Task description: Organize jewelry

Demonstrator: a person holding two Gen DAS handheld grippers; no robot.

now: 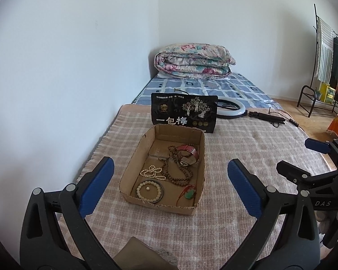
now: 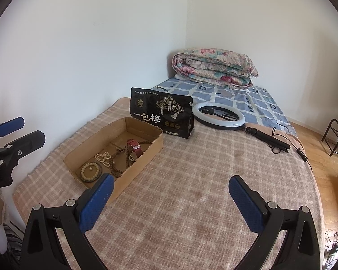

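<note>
Both claws gaped wide and empty. The cardboard tray (image 1: 192, 155) of jewelry lay just ahead between the left gripper (image 1: 169, 189) tips, and forward-left of the right gripper (image 2: 171, 202).

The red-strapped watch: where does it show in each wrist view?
Left wrist: red-strapped watch lies in the cardboard box, far right part, centre of picture.
Right wrist: watch against the box's right wall, left of centre.
Shared landmark: black snack bag standing behind the box.
</note>
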